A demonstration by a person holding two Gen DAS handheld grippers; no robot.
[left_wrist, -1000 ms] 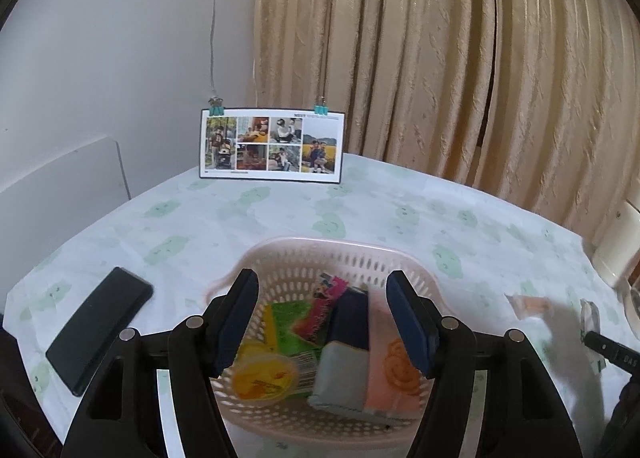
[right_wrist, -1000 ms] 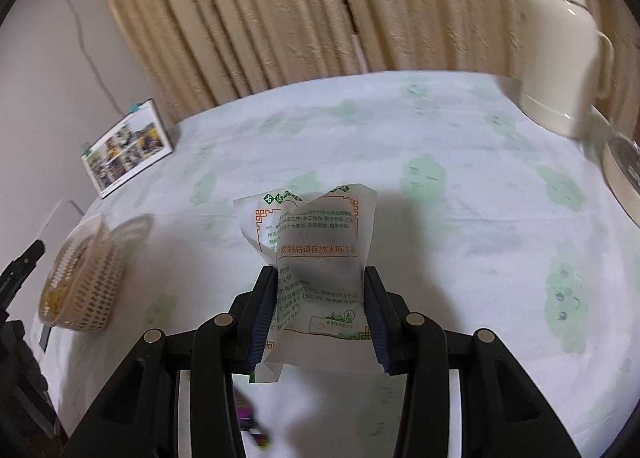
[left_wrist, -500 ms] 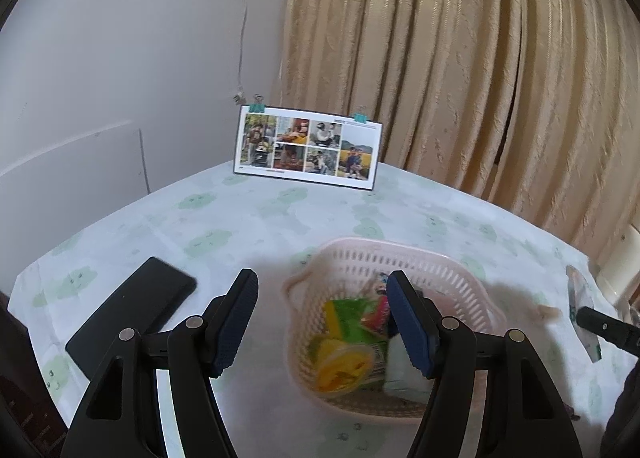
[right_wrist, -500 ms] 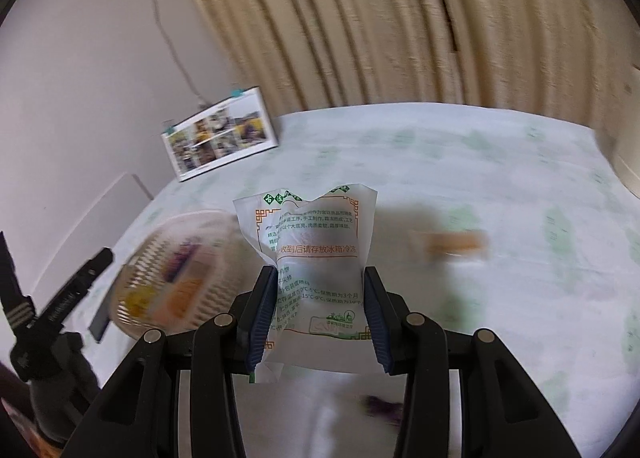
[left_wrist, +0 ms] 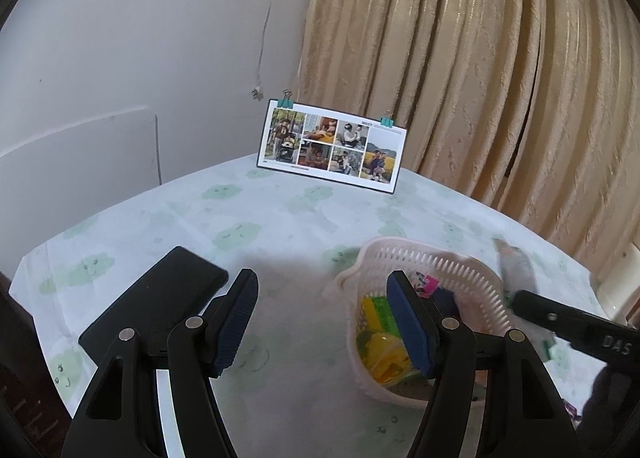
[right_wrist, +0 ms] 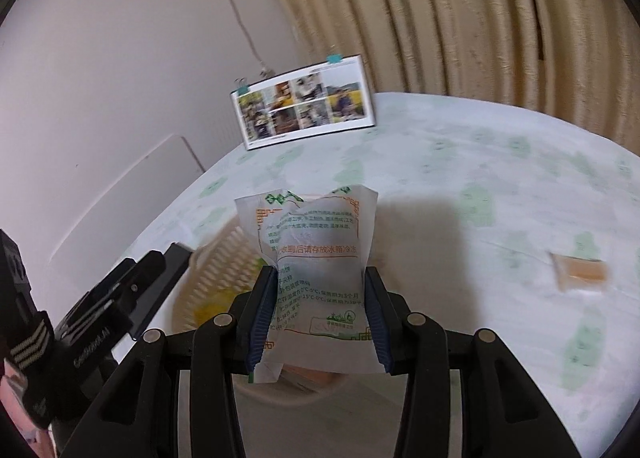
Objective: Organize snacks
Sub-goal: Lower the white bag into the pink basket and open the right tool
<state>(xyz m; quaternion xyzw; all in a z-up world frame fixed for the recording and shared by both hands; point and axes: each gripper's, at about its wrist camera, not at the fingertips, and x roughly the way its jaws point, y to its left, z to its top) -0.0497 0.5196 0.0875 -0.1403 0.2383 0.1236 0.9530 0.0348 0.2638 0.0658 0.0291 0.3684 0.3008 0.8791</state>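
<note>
Pale wall [left_wrist: 140, 38] at left, beige pleated curtain [left_wrist: 480, 58] at right. Round table under a white cloth with faint green prints [left_wrist: 260, 226]. A photo card [left_wrist: 332, 146], clipped at its top corners, stands at the far edge, beyond both sets of fingertips.

Left gripper [left_wrist: 322, 312]: jaws spread wide, nothing between them, bare cloth showing through the gap. A flat black slab [left_wrist: 156, 302] lies just left of the left finger. The pink slotted basket [left_wrist: 432, 266] sits behind and right of the right finger, with yellow, green and pink packets inside.

Right gripper [right_wrist: 320, 312]: fingers clamped on a white snack pouch with green and orange print [right_wrist: 316, 258], held upright, its top above the fingertips. Basket directly below and behind the pouch. A small tan packet [right_wrist: 580, 272] lies on the cloth well right of the fingers.
</note>
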